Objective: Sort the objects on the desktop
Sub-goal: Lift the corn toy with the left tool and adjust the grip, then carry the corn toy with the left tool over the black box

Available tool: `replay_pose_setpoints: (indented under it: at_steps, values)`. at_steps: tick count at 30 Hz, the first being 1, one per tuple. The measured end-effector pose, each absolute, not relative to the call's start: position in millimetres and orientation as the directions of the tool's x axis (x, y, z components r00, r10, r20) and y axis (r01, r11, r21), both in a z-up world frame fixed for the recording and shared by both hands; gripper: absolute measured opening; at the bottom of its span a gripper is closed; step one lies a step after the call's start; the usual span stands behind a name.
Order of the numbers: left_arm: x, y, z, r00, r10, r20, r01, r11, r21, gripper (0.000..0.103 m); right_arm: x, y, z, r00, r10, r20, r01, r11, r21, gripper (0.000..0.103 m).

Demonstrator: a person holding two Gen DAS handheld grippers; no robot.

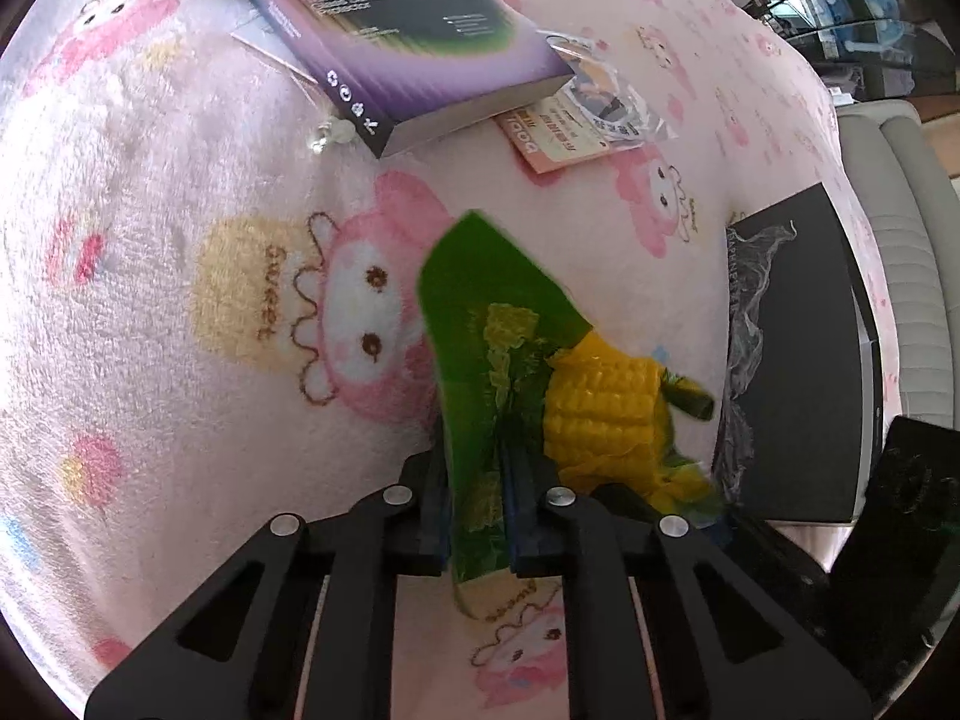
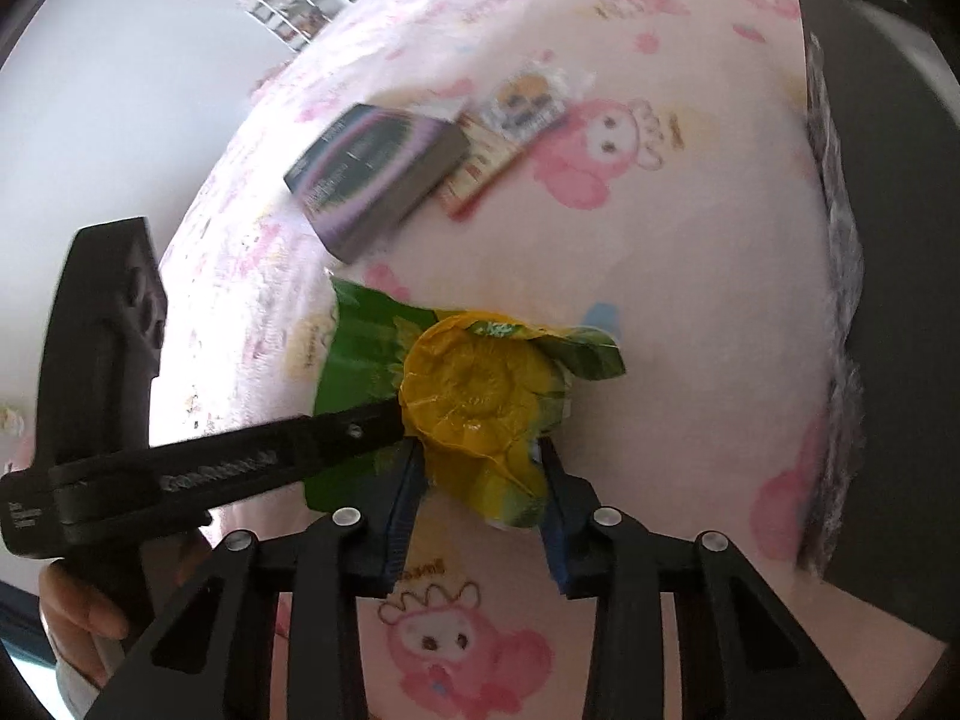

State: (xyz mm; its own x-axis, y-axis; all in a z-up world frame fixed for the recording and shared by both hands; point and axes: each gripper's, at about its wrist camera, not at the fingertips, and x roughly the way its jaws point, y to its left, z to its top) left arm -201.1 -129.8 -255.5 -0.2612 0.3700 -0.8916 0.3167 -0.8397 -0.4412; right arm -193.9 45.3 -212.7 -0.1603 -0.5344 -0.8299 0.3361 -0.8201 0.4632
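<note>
- While both grippers share the corn packet (image 1: pixel 510 354) above the pink blanket (image 1: pixel 180 300), we're mid-handover.
- Left gripper (image 1: pixel 480 516) is clamped on its green flap.
- Right gripper (image 2: pixel 480 480) straddles the yellow end; whether it pinches, we can't tell.
- Next: one releases, then carry it to the purple book (image 1: pixel 408 18) pile, probably.

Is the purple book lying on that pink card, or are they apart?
Touching. In the left wrist view the purple book has its corner lying over the top edge of the pink card, with no blanket showing between them.

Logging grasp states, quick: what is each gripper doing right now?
Left gripper: shut on the green-and-yellow vacuum-packed corn packet.
Right gripper: jaws around the packet's corn end; contact unclear.
</note>
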Motion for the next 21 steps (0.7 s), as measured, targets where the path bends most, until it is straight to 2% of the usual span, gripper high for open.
replay_pose_setpoints:
  at_steps: [5,8,11,14,15,21]
  values:
    - [-201,-131,-257,-0.258,0.372,-0.892,0.326,-0.836,-0.442,0.011,-194,50,-202,-0.179,-0.512,-0.840,0.324,-0.837,0.442,0.033]
    - [-201,-131,-258,-0.256,0.373,-0.892,0.331,-0.833,-0.443,0.011,-202,52,-199,-0.189,-0.505,-0.842,0.312,-0.844,0.436,0.044]
    - [-202,-131,-259,-0.250,0.369,-0.895,0.334,-0.835,-0.438,0.011,-214,45,-211,-0.135,-0.541,-0.830,0.302,-0.820,0.486,0.050]
    - [-202,-132,-260,-0.253,0.373,-0.893,0.338,-0.831,-0.442,0.009,-222,36,-229,-0.081,-0.579,-0.812,0.289,-0.793,0.536,0.049]
    - [-202,-132,-259,-0.255,0.379,-0.889,0.333,-0.829,-0.449,0.009,-222,35,-229,-0.089,-0.594,-0.799,0.284,-0.784,0.551,0.043]
    - [-198,-125,-246,-0.297,0.411,-0.862,0.279,-0.826,-0.490,0.008,-213,35,-209,-0.164,-0.562,-0.811,0.330,-0.806,0.492,0.041]
